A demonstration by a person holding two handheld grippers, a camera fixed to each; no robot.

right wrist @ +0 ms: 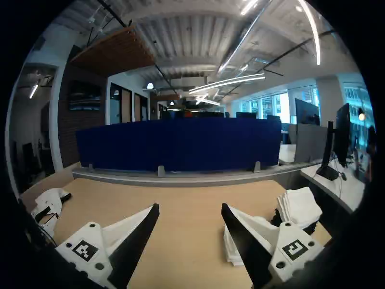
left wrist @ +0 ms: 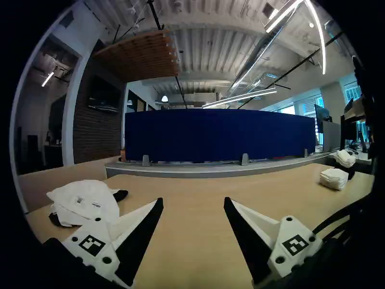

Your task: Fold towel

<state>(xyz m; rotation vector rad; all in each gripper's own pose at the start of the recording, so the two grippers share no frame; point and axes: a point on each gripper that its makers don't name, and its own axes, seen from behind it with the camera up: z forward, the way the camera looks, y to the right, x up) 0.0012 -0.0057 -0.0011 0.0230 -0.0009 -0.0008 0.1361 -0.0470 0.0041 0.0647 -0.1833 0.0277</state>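
In the left gripper view, the left gripper (left wrist: 192, 200) gapes wide and empty above the wooden desk (left wrist: 192, 231). A crumpled towel heap (left wrist: 84, 202) lies just beyond its left finger.

In the right gripper view, the right gripper (right wrist: 190, 206) is equally wide and empty, with folded towels (right wrist: 301, 204) beside its right finger.

This looks like a pause between towels, and the next move probably calls for reaching into the heap.

White towels (right wrist: 301, 204) on a pale tan table (left wrist: 192, 188), deep blue divider (left wrist: 216, 135) behind, brown slatted ceiling panel (left wrist: 139, 55)

Wooden table (left wrist: 202, 207), crumpled towel (left wrist: 84, 202), folded stacks (left wrist: 333, 178)
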